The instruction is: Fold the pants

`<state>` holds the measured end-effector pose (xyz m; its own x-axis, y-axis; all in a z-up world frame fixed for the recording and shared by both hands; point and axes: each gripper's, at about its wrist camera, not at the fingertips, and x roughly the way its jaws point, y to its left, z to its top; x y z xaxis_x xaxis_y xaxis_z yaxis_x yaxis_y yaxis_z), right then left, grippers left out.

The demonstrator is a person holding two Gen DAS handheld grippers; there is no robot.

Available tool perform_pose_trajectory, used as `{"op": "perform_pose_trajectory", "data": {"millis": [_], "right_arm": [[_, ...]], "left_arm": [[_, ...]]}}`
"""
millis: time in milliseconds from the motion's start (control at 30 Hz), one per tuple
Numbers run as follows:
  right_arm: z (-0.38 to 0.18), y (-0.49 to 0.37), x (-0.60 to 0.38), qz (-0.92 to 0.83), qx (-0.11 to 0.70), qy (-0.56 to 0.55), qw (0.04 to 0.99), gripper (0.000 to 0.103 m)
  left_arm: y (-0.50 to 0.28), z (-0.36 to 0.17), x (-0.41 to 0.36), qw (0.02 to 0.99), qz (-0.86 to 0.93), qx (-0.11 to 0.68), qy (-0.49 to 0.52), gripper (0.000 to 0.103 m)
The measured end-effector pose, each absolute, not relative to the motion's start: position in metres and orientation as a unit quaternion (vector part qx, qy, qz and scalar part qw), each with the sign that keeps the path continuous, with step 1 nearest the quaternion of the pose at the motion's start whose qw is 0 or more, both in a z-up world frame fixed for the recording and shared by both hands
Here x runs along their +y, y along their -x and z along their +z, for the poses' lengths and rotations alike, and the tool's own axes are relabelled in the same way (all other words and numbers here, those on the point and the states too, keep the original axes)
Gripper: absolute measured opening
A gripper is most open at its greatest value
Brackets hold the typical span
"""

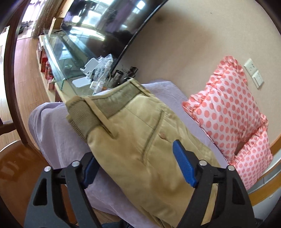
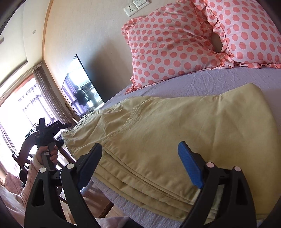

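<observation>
Khaki pants (image 1: 140, 126) lie folded in layers on a lavender sheet (image 1: 58, 133), waistband toward the far edge. My left gripper (image 1: 137, 164) is open, its blue-padded fingers spread either side of the pants near the back pocket, holding nothing. In the right wrist view the same pants (image 2: 175, 126) show as a stacked fold with layered edges at the front. My right gripper (image 2: 140, 166) is open over the front edge of the stack, holding nothing. The left gripper (image 2: 52, 129) shows at the left there, held in a hand beside the waistband end.
Two pink polka-dot pillows (image 2: 172, 45) lean on the wall behind the pants. A large TV (image 1: 112, 22) and a glass-topped cabinet (image 1: 59, 57) with small items stand past the bed's end. Wood floor (image 1: 26, 79) lies to the left. Wall sockets (image 2: 137, 5) sit above the pillows.
</observation>
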<state>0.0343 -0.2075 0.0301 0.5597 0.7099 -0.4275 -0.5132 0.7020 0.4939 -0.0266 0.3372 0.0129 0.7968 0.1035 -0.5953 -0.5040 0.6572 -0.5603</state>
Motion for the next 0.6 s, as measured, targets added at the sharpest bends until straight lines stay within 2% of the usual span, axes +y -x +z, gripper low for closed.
{"op": "perform_pose_trajectory", "data": {"millis": [33, 67, 100, 133, 233, 367, 500, 600], "right_arm": [[0.030, -0.034, -0.210, 0.351, 0.309, -0.162, 0.869, 0.090], [0.031, -0.035, -0.212, 0.351, 0.307, -0.166, 0.869, 0.090], [0.031, -0.035, -0.213, 0.350, 0.305, -0.167, 0.870, 0.090], [0.030, -0.034, -0.215, 0.350, 0.303, -0.168, 0.870, 0.090], [0.031, -0.034, -0.220, 0.347, 0.299, -0.170, 0.873, 0.090], [0.034, -0.032, -0.235, 0.330, 0.287, -0.177, 0.882, 0.090], [0.039, -0.029, -0.270, 0.281, 0.266, -0.204, 0.899, 0.092], [0.042, -0.024, -0.304, 0.229, 0.252, -0.231, 0.911, 0.092]], "left_arm": [[0.025, 0.010, 0.346, 0.866, 0.181, 0.262, 0.384, 0.050], [0.024, 0.008, 0.352, 0.862, 0.192, 0.262, 0.389, 0.041], [0.021, 0.007, 0.357, 0.858, 0.202, 0.266, 0.390, 0.021], [0.019, 0.006, 0.359, 0.856, 0.203, 0.270, 0.392, 0.016], [0.014, 0.025, 0.346, 0.870, 0.219, 0.274, 0.347, 0.010], [-0.002, 0.083, 0.294, 0.914, 0.166, 0.254, 0.270, 0.008], [-0.034, 0.142, 0.183, 0.956, 0.050, 0.243, 0.156, 0.008], [-0.048, 0.165, 0.079, 0.966, -0.076, 0.237, 0.074, 0.009]]}}
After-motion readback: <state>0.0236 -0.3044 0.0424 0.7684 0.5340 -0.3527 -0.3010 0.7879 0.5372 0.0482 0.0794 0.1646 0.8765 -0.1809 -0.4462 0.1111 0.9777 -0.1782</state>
